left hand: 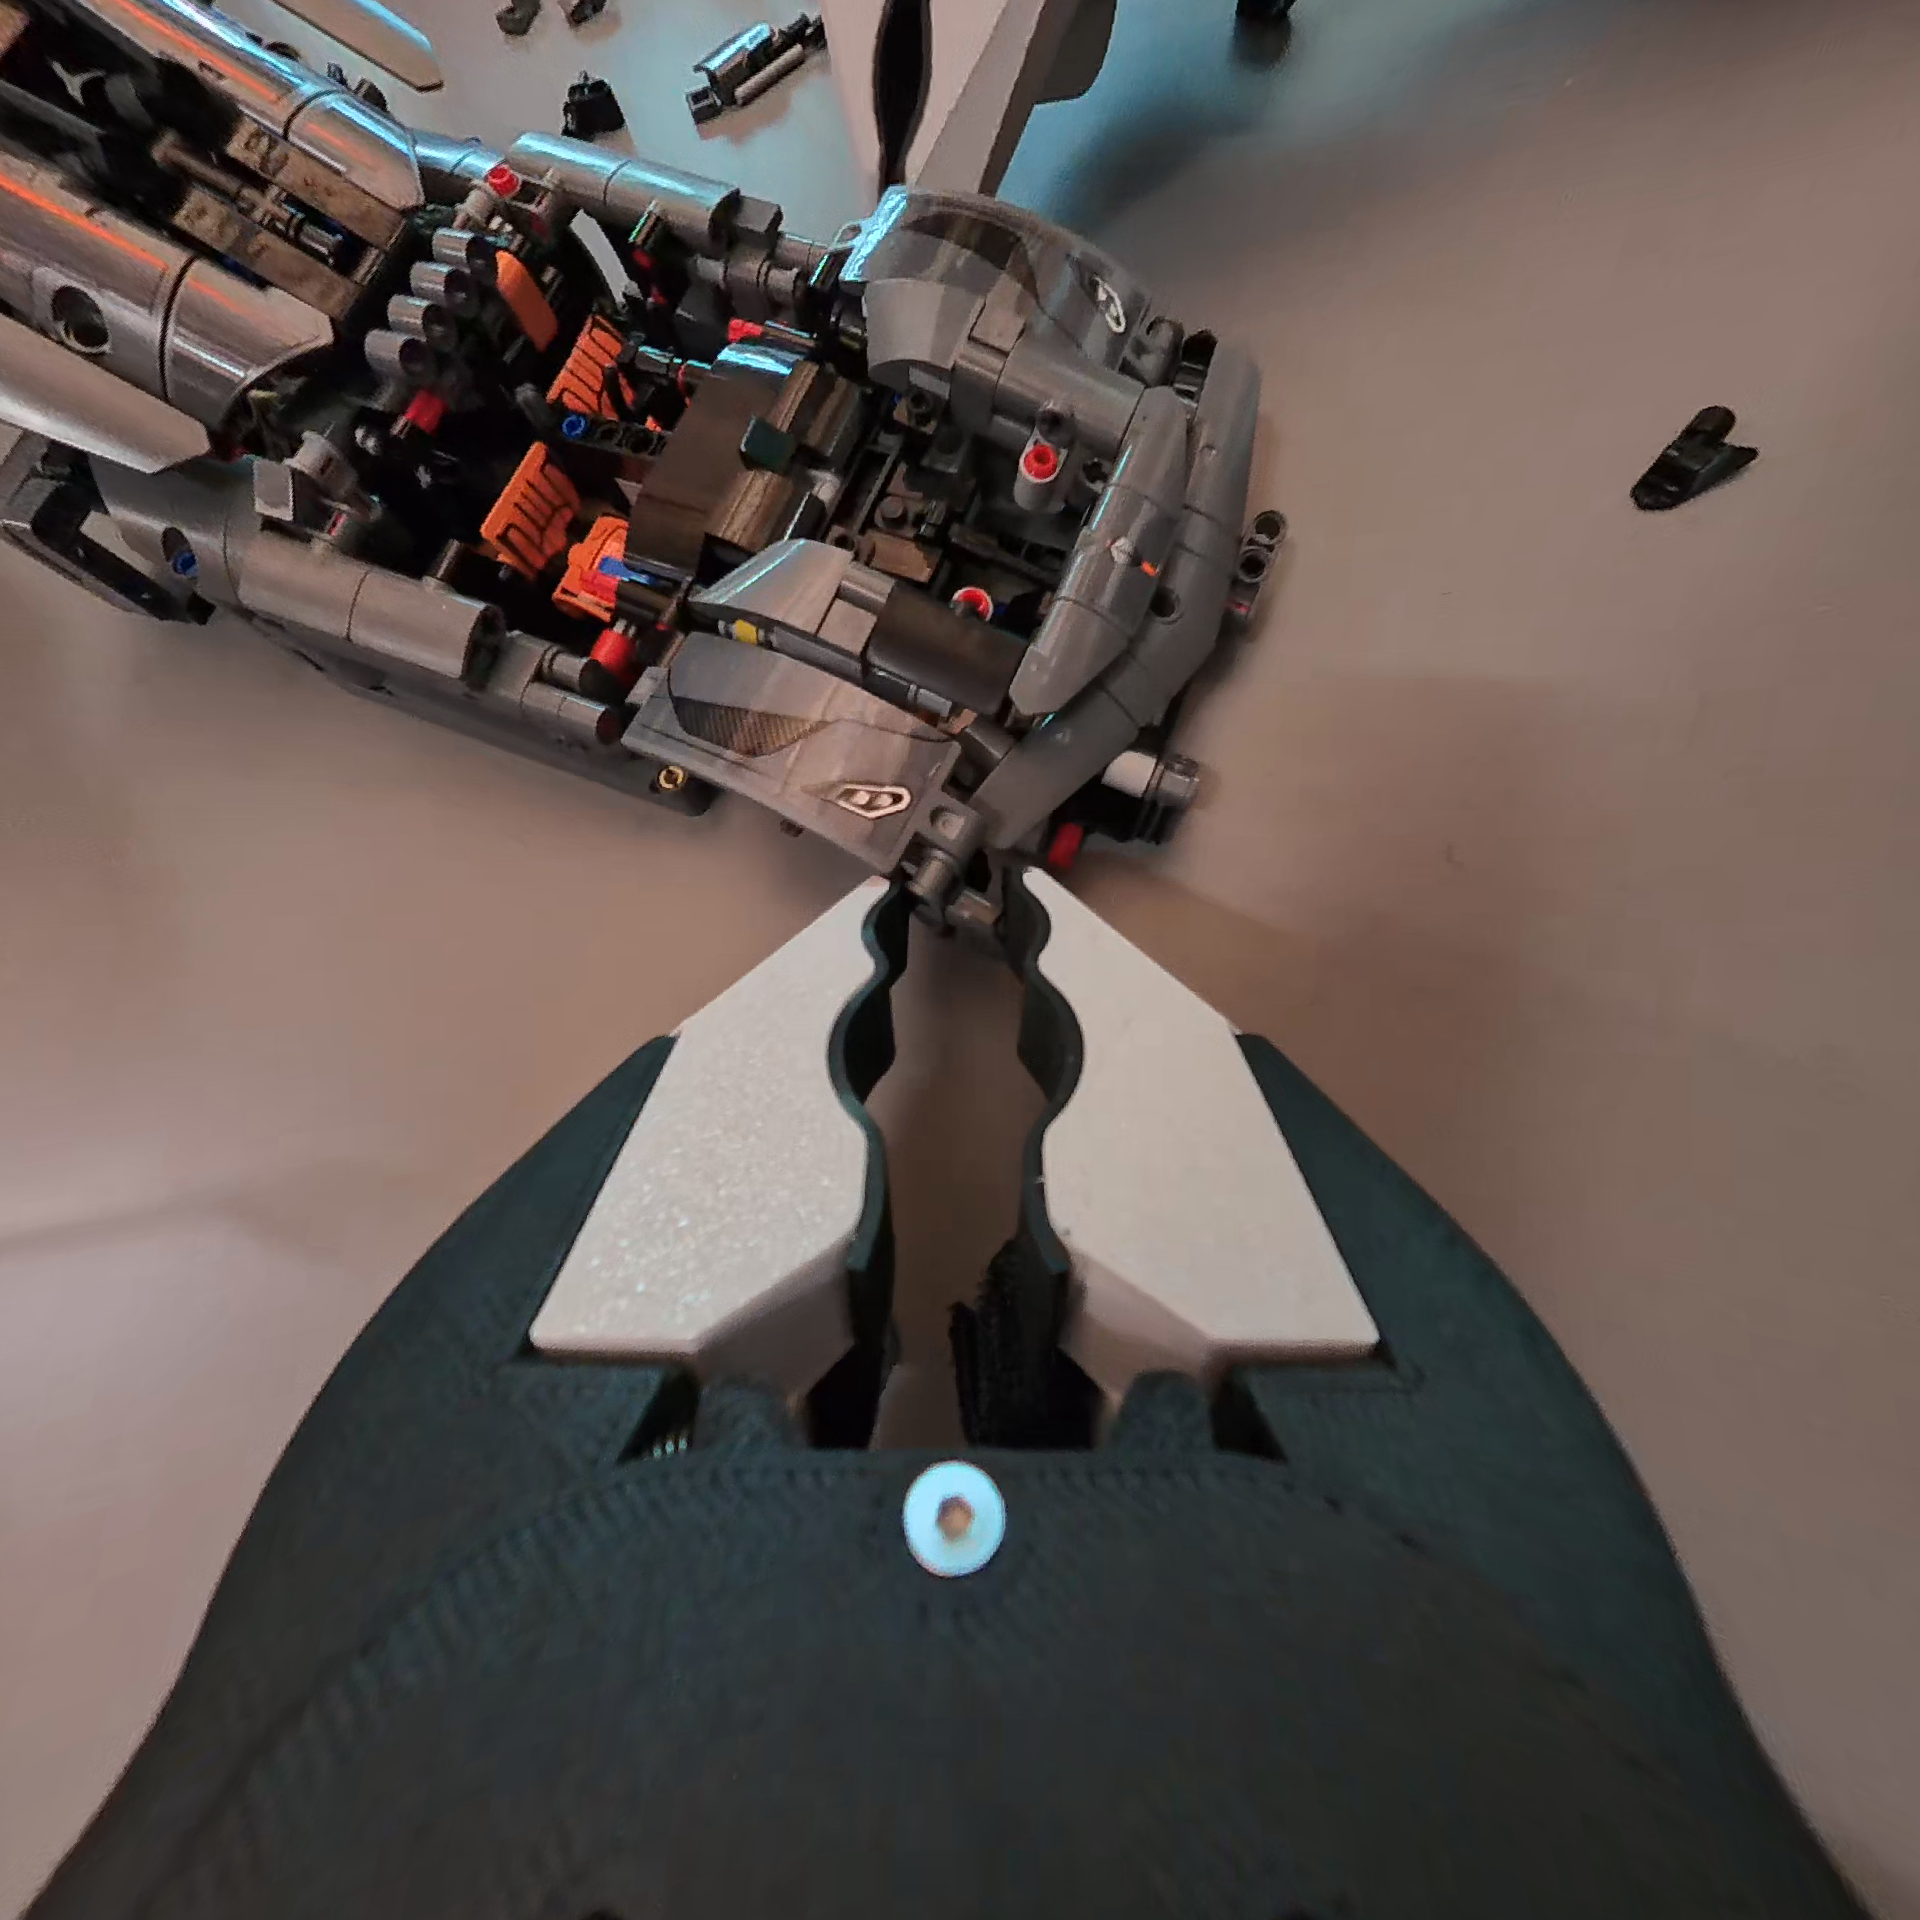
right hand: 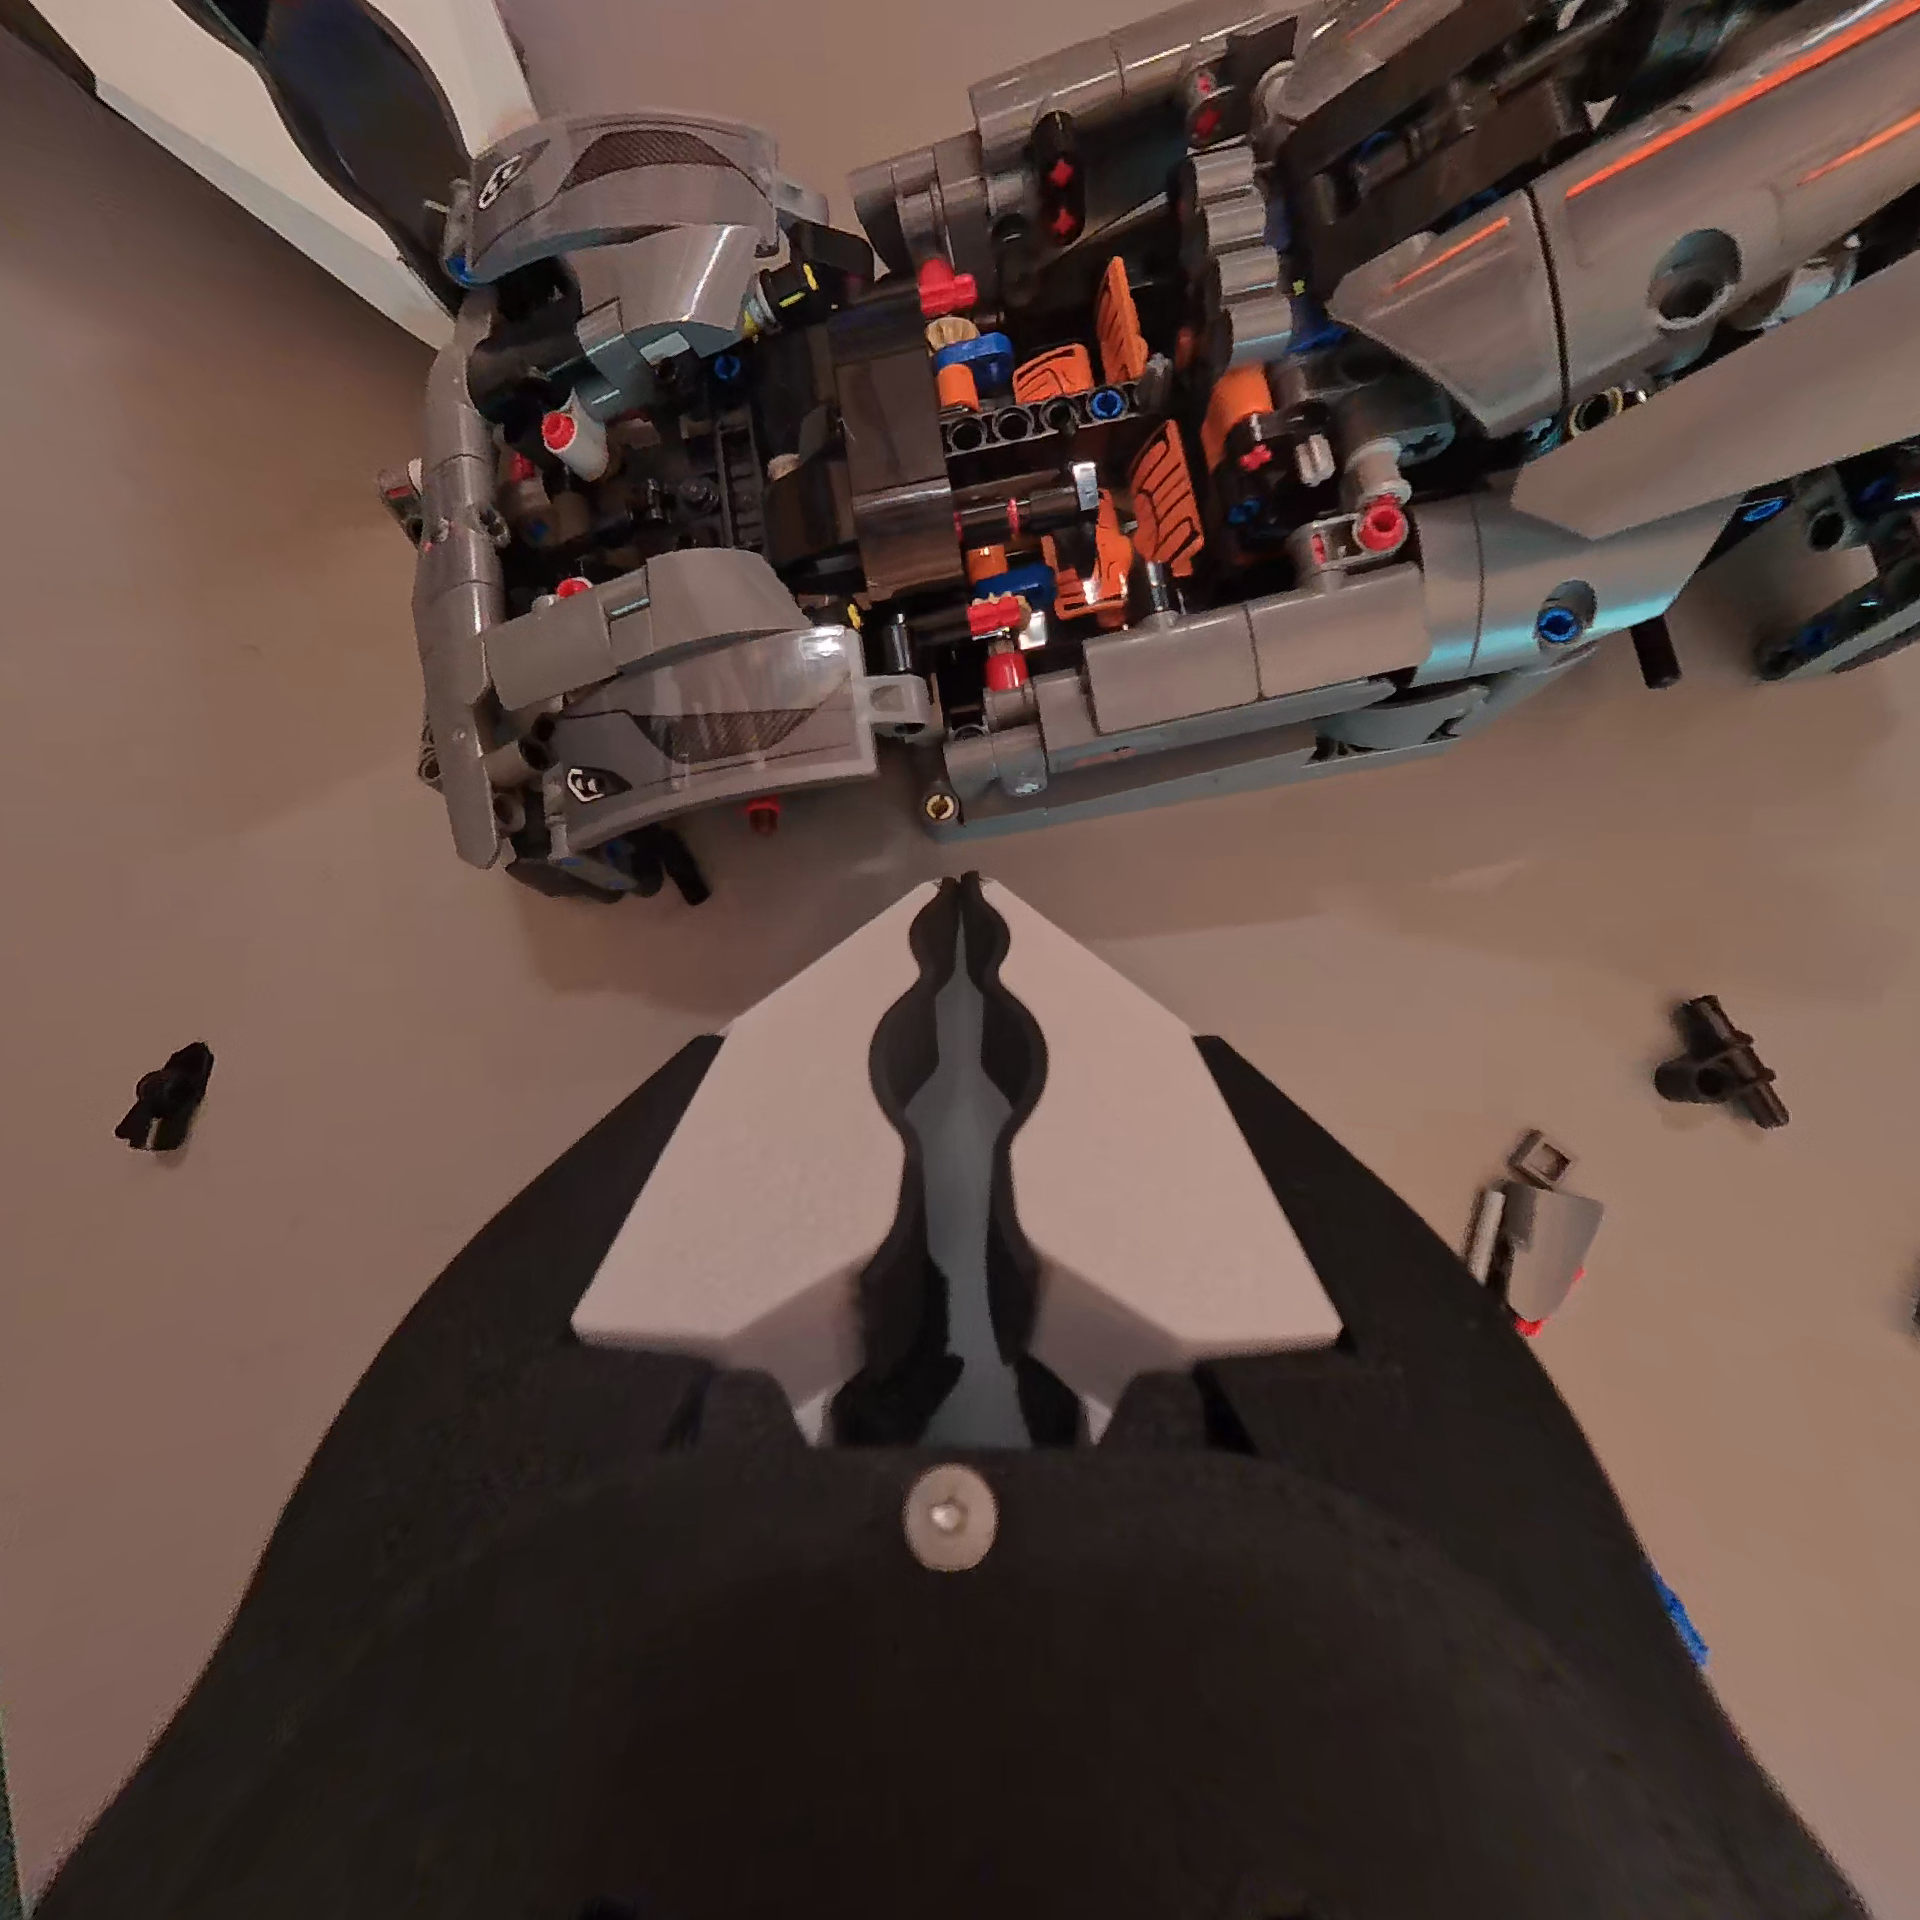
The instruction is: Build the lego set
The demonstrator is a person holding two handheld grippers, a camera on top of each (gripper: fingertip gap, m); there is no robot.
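Observation:
The lego car point(left hand: 727, 468), grey with orange and red parts inside and an open top, lies on the tan table point(left hand: 312, 1039). My left gripper point(left hand: 956, 888) is shut on a small grey connector point(left hand: 940, 862) at the car's near front corner. In the right wrist view the car point(right hand: 987, 488) lies across the upper half. My right gripper point(right hand: 961, 883) hovers just in front of the car's near side, apart from it. Its fingertips meet and a thin grey lego piece point(right hand: 951, 1195) sits between the fingers. The left gripper's white finger point(right hand: 312, 156) shows at the car's far front corner.
Loose parts lie on the table: a black piece point(left hand: 1694, 457) right of the car, black pieces point(left hand: 748, 62) beyond it, a black piece point(right hand: 166, 1096) at left, a black connector point(right hand: 1720, 1060) and a grey sub-assembly point(right hand: 1538, 1236) at right. The right gripper point(left hand: 935, 104) shows beyond the car.

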